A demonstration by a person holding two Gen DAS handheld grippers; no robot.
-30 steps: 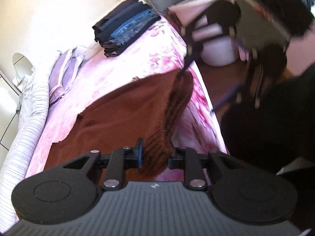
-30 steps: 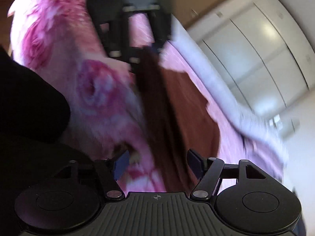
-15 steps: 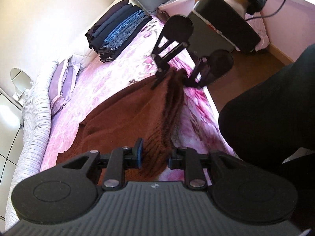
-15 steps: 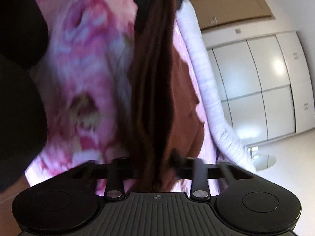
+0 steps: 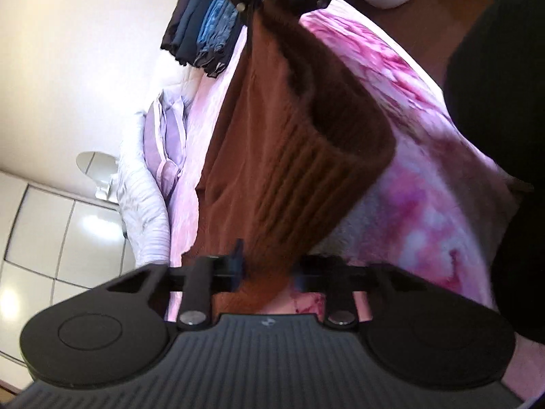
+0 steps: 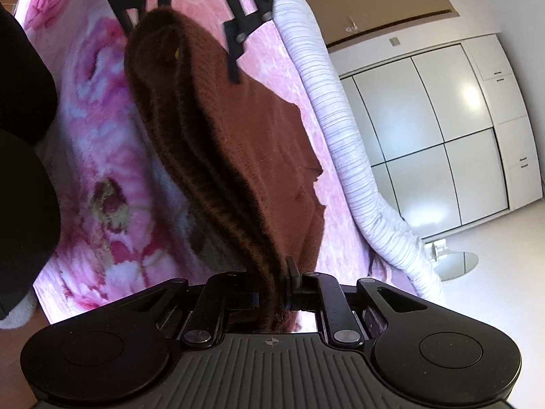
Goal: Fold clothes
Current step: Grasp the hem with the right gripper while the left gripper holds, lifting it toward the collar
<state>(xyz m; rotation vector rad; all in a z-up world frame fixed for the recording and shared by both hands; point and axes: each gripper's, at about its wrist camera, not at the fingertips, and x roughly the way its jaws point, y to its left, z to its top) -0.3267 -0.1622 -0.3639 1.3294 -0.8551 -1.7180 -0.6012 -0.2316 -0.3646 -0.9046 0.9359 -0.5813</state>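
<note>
A brown knitted sweater (image 5: 272,136) lies on the pink flowered bedspread (image 5: 425,187), its ribbed hem lifted and stretched between my two grippers. My left gripper (image 5: 269,266) has the hem's near end between its pads, and its jaws are closing on it. At the top of the left wrist view, the right gripper (image 5: 276,0) holds the far end. In the right wrist view, my right gripper (image 6: 276,289) pinches the ribbed hem (image 6: 204,177), its jaws also closing. The left gripper (image 6: 184,41) grips the hem at the top.
A stack of folded dark and blue clothes (image 5: 204,34) sits at the bed's far end, beside lilac pillows (image 5: 167,129). A white striped duvet (image 6: 340,136) runs along the far bed edge. White wardrobe doors (image 6: 425,119) stand beyond. The person's dark clothing (image 5: 494,85) is close by.
My right gripper went from wide open beside the hem to pinching it. Both views have rolled, and the hem now hangs stretched between the two grippers.
</note>
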